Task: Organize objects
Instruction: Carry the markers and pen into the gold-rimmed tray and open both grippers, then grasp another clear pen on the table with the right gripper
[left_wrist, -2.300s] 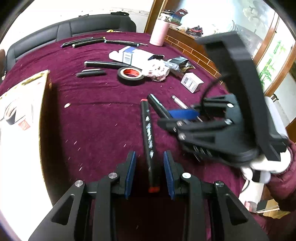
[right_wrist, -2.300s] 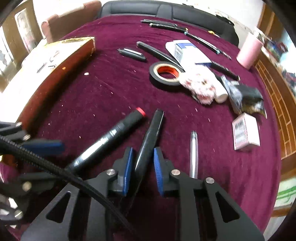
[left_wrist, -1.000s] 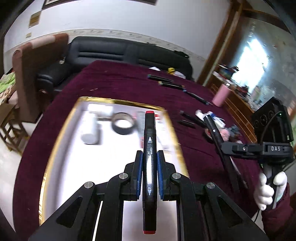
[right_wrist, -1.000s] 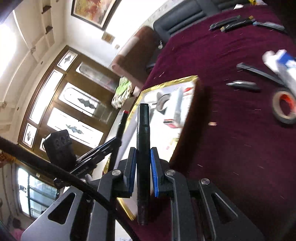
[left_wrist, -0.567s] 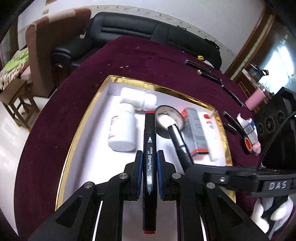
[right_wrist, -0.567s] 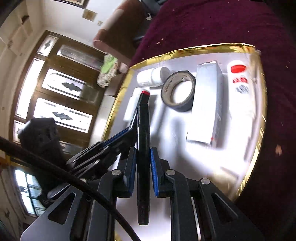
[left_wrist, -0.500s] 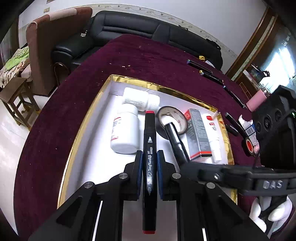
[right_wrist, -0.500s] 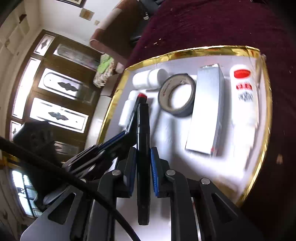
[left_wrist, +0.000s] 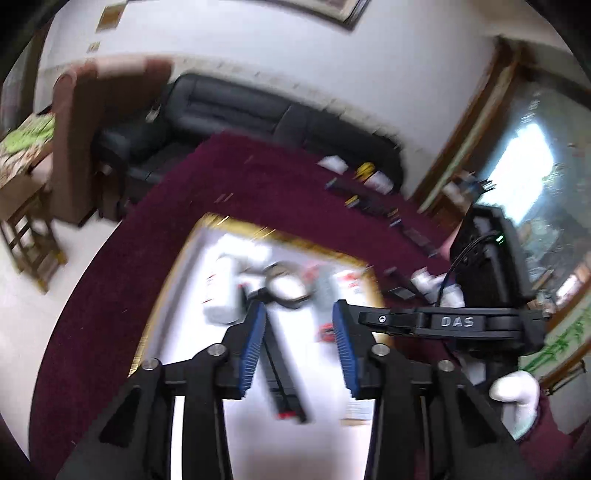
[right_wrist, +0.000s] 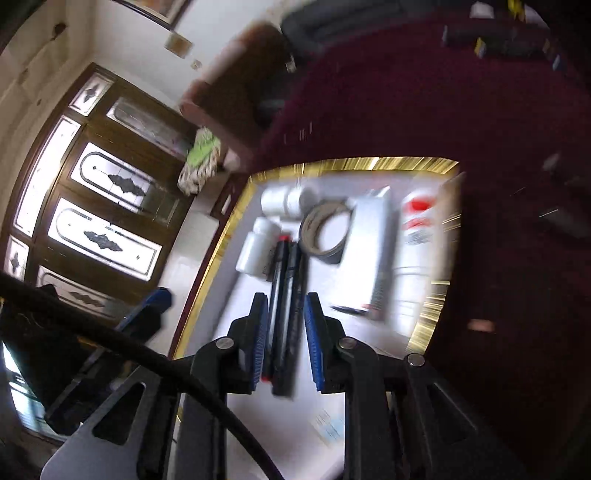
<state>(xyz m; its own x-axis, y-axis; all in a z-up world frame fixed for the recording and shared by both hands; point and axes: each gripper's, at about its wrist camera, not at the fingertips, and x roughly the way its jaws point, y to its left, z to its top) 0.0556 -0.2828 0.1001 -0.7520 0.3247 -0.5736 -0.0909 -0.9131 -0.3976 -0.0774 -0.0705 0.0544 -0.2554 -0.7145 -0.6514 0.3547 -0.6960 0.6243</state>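
Hovering over gold-rimmed tray (right_wrist: 373, 162), right gripper (right_wrist: 284, 334) spread apart, gripping nothing. Two black markers (right_wrist: 286, 291) lie side by side on tray floor between its blue pads (right_wrist: 258, 332), apparently untouched. Ahead of gripper: tape roll (right_wrist: 325, 232), white bottle (right_wrist: 255, 247). Left gripper (left_wrist: 299, 349) also agape, empty, above same tray (left_wrist: 236, 223); markers (left_wrist: 280, 369) blurred below it. Tray sits on maroon-covered bench (left_wrist: 110, 295).
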